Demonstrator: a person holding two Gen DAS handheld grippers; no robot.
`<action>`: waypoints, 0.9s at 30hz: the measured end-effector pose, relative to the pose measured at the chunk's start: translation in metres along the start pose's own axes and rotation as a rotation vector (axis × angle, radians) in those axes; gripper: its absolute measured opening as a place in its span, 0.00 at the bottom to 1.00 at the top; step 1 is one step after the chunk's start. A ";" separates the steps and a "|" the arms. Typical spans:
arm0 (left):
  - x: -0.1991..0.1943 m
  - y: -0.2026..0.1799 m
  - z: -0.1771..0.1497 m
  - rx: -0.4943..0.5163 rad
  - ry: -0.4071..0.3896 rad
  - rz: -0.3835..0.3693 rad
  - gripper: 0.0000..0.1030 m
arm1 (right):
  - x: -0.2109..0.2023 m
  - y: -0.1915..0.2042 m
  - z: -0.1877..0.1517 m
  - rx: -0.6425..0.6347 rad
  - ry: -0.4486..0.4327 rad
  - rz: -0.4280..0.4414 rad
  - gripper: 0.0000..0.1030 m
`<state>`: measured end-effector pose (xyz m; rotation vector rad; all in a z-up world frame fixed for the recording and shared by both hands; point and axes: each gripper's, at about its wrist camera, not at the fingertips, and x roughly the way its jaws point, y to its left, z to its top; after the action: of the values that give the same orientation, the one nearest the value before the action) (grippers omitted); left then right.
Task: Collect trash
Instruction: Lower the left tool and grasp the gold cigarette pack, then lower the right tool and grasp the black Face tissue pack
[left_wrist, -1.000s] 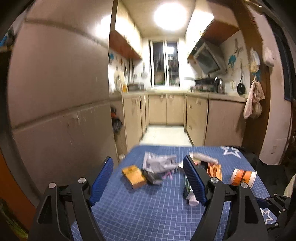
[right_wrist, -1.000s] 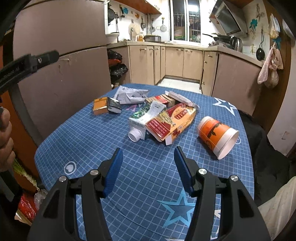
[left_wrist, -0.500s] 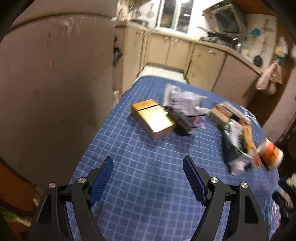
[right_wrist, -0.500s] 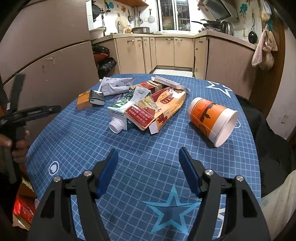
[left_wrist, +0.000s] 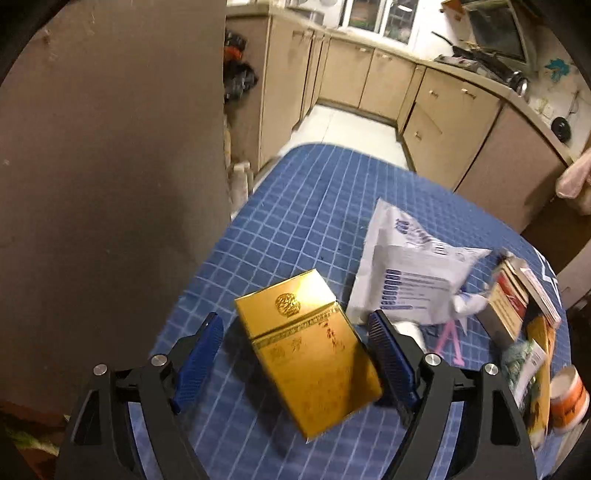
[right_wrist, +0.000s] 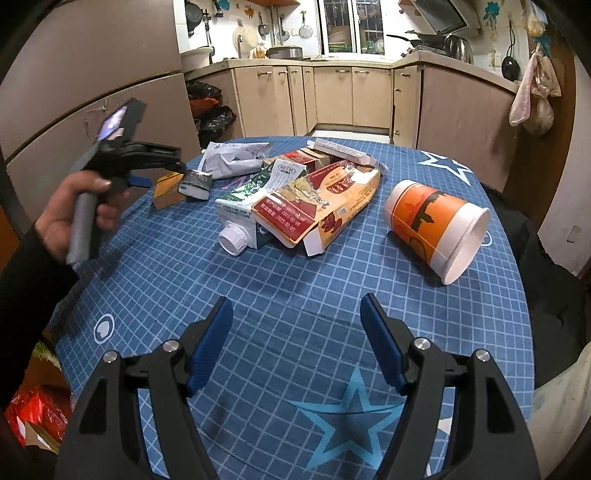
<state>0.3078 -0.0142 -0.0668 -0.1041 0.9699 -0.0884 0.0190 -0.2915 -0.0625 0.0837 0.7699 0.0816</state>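
A gold cigarette box (left_wrist: 308, 349) lies on the blue grid table (left_wrist: 314, 206). My left gripper (left_wrist: 295, 347) is open, its blue jaws on either side of the box and not touching it. In the right wrist view the box (right_wrist: 167, 188) shows at the far left, under the hand-held left gripper (right_wrist: 162, 173). My right gripper (right_wrist: 295, 332) is open and empty above the table's near part (right_wrist: 295, 288). Ahead of it lie a green milk carton (right_wrist: 243, 218), a red-orange flattened box (right_wrist: 317, 205) and an orange paper cup (right_wrist: 436, 225) on its side.
A white plastic mailer (left_wrist: 410, 273) lies right of the gold box, with a small dark pack (right_wrist: 195, 182) beside it. More cartons (left_wrist: 517, 299) crowd the table's right side. A brown fridge (left_wrist: 110, 166) stands close on the left. Kitchen cabinets (right_wrist: 332, 96) are behind.
My left gripper has swung down and forward to the gold box, which now lies between its open jaws. My right gripper has moved slightly closer to the trash pile.
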 end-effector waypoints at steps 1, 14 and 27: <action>0.005 -0.001 0.000 0.003 0.014 0.002 0.77 | 0.000 0.000 -0.001 0.000 0.002 0.001 0.66; -0.049 0.007 -0.079 0.062 -0.048 -0.111 0.58 | 0.001 0.011 0.009 -0.054 -0.022 0.043 0.66; -0.097 0.034 -0.150 0.116 -0.086 -0.075 0.57 | 0.078 0.084 0.118 -0.200 -0.006 0.197 0.57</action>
<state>0.1298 0.0237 -0.0757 -0.0372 0.8729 -0.2072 0.1536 -0.2054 -0.0230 -0.0306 0.7424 0.3446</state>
